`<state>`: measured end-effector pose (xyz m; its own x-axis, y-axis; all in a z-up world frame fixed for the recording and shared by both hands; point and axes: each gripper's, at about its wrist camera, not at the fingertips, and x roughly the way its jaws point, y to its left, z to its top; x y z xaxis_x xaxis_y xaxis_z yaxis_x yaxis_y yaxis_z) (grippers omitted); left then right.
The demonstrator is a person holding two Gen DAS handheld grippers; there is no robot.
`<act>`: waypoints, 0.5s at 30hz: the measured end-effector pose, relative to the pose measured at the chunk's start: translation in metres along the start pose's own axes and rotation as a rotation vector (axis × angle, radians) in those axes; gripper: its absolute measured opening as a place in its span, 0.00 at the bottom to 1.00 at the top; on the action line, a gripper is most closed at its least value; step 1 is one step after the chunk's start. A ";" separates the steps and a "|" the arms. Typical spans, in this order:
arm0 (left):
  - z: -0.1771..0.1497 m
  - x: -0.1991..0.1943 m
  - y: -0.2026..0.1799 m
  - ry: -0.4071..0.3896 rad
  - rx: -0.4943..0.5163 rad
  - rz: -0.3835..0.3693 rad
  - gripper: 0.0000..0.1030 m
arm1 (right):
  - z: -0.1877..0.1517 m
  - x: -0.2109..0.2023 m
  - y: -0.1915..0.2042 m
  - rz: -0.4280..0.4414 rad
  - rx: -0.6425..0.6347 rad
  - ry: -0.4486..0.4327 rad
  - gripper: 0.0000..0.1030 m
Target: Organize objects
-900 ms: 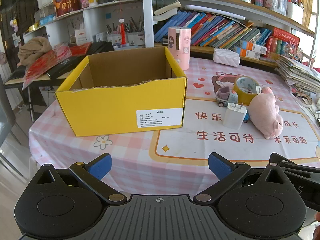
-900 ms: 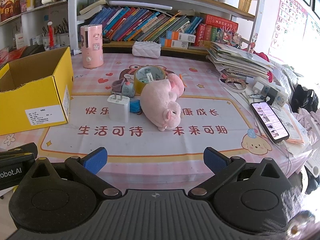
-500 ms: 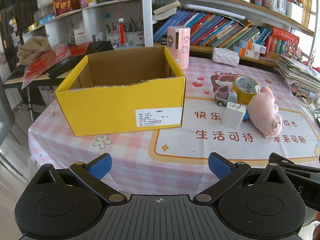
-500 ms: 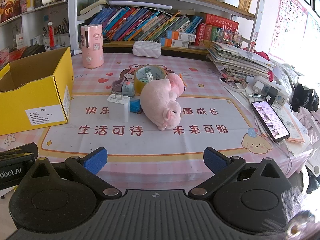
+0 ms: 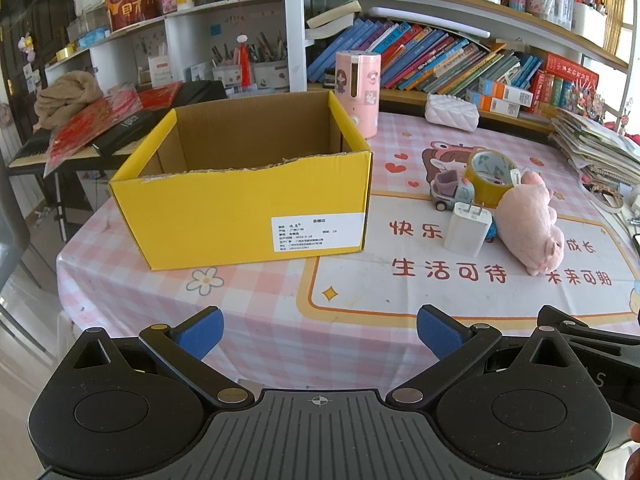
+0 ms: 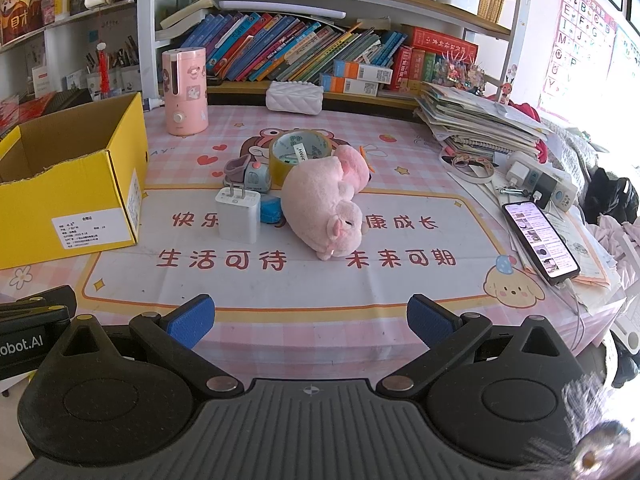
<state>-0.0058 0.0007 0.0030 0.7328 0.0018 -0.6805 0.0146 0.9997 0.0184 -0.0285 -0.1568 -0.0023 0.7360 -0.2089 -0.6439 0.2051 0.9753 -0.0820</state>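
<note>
1. While both grippers hang over the near table edge, the left gripper (image 5: 319, 327) has its blue pads spread wide with nothing between them, and the right gripper (image 6: 307, 319) is spread the same way, also holding nothing.
2. On the table (image 5: 360, 304) the yellow box (image 5: 248, 216) stands with its top open; what shows of its inside is bare cardboard.
3. Right of the box, apart from it, lies a tight cluster: a white charger (image 6: 238, 218) standing upright nearest the box, a small blue thing (image 6: 270, 210) just behind it, and a pink plush pig (image 6: 326, 206) lying on its side farthest from the box.
4. Behind the charger sits a toy truck (image 6: 248, 174), with a tape roll (image 6: 301, 152) beside it leaning against the pig.
5. Beyond the box's far right corner stands a pink canister (image 5: 357, 94).
6. Far right of the box, past the pig, a phone (image 6: 540, 242) lies with its screen lit.
</note>
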 end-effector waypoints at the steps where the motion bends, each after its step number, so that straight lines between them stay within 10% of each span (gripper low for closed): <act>1: 0.000 0.000 0.000 -0.001 0.000 0.000 1.00 | 0.000 0.000 0.000 0.000 0.000 0.000 1.00; 15: -0.002 0.000 0.001 0.003 -0.002 0.003 1.00 | 0.000 0.000 0.001 0.000 0.000 0.000 1.00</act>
<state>-0.0076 0.0018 0.0017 0.7309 0.0048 -0.6824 0.0111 0.9998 0.0189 -0.0287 -0.1562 -0.0024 0.7362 -0.2088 -0.6438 0.2053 0.9753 -0.0816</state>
